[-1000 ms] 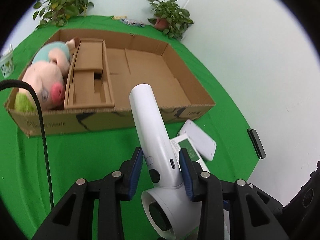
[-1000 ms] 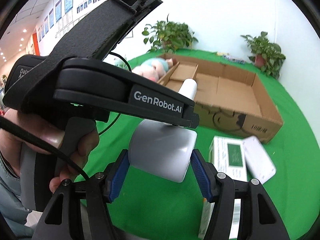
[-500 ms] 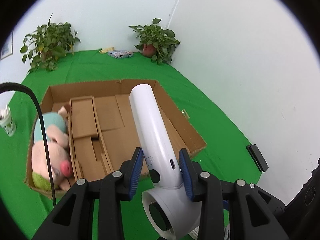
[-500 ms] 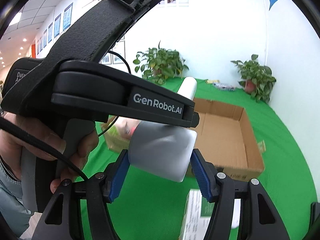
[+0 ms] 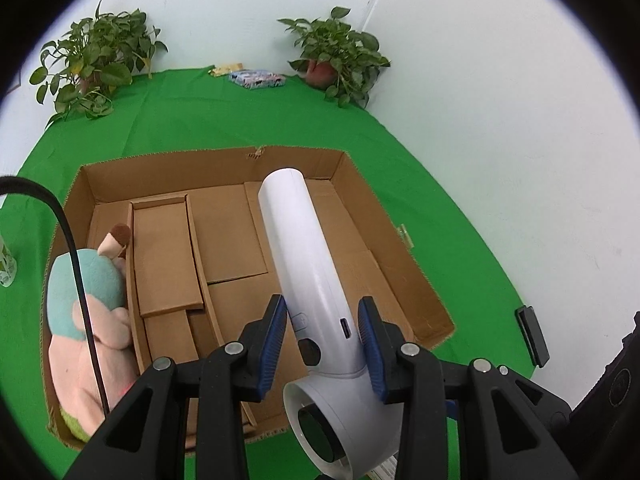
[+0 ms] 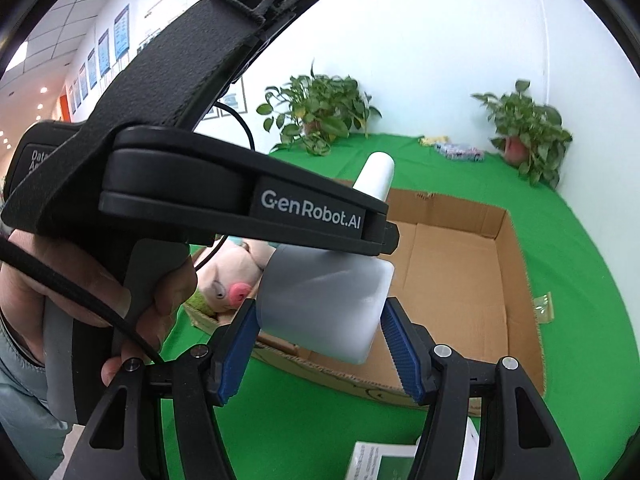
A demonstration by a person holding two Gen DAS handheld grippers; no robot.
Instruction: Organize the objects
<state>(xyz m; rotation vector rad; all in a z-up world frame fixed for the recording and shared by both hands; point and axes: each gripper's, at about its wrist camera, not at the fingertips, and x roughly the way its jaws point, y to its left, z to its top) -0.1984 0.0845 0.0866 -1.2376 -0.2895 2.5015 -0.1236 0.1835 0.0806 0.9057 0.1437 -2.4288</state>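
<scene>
Right now the left claw (image 5: 322, 344) is clenched on a white handheld hair dryer (image 5: 312, 280), its blue ribbed pads pressing both sides of the handle just above the round barrel, and the handle points forward and up over the open cardboard box (image 5: 394, 240). From the right wrist view the right claw (image 6: 320, 344) has its blue pads on either side of the dryer's pale barrel (image 6: 324, 300); the left pad seems to touch it while a small gap shows at the right pad, so I cannot tell whether this claw is truly gripping. The black body of the left gripper, marked GenRobot.AI, crosses that view just above the barrel, with the person's left hand (image 6: 120, 300) wrapped round its grip and a black cable running past it. The dryer hangs above the box, over its wide bare compartment, not touching the cardboard. Inside the box, to the left of the dryer, lies a folded cardboard insert (image 5: 166, 256), and left of that, against the box's left wall, a plush pig (image 5: 90, 320) in pink and teal. The box sits on a bench covered in green cloth (image 5: 192, 116). Beyond the box, at the far wall, stand two potted plants (image 5: 94, 64) (image 5: 336, 56), with a small colourful packet (image 5: 258, 79) between them. Near the box's front wall lies a white and green carton (image 6: 380, 462).
</scene>
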